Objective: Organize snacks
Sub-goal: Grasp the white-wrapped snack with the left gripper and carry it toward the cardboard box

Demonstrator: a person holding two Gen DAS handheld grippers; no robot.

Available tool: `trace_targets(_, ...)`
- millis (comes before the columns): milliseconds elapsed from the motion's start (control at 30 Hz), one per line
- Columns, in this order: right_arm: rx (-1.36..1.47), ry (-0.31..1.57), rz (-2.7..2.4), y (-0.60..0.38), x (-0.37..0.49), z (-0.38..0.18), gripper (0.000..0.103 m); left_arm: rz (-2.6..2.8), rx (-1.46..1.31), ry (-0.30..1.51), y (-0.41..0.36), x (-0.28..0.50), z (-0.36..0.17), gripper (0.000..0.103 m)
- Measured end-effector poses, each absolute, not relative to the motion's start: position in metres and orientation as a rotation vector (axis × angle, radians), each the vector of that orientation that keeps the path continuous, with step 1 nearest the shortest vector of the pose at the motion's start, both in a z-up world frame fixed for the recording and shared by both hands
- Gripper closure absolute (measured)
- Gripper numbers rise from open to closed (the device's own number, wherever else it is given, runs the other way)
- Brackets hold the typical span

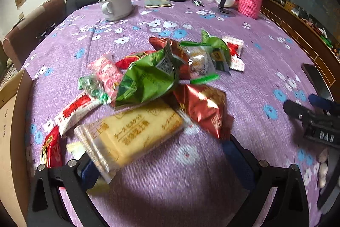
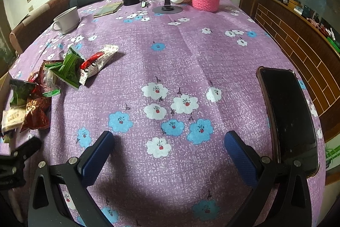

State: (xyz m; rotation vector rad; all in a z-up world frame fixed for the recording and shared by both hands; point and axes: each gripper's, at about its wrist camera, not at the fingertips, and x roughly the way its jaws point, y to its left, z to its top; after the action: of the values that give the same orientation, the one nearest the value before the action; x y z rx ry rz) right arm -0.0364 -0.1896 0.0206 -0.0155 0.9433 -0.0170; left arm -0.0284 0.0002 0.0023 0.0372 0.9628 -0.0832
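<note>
Left hand-held gripper (image 1: 161, 154) wide, nothing held; yellow biscuit pack (image 1: 129, 131) just ahead, long side slanting across, touching left finger. Right hand-held gripper (image 2: 167, 148) wide, empty, farther off.

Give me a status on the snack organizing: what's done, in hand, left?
Done: nothing visibly sorted; the snack packets lie in a loose heap on the purple floral tablecloth. In hand: nothing gripped. The left gripper is open, with the yellow biscuit pack lying against its left finger. The right gripper is open over bare cloth. Left: essentially the whole pile.
</note>
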Motion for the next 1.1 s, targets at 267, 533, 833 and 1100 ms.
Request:
trace_targets(267,-0.010,0.989,-0.030,-0.189,-0.032,0.021,0.000,-0.190,-0.106,0.940,0.036,-0.077,0.023,0.007)
trace_targets(533,-0.019,0.975,-0.085,-0.182,-0.045,0.030,0.012,-0.223,-0.246,0.869,0.100,-0.123,0.049,0.007)
trace_targets(833,0.013,0.853,0.327,-0.105,-0.076,0.081,0.022,-0.255,-0.234,0.788,0.124,-0.140,0.060,0.034)
trace_targets(1100,-0.086,0.905,0.528,-0.015,-0.053,0.070,0.045,-0.290,-0.208,0.849,0.116,-0.132,0.047,0.037)
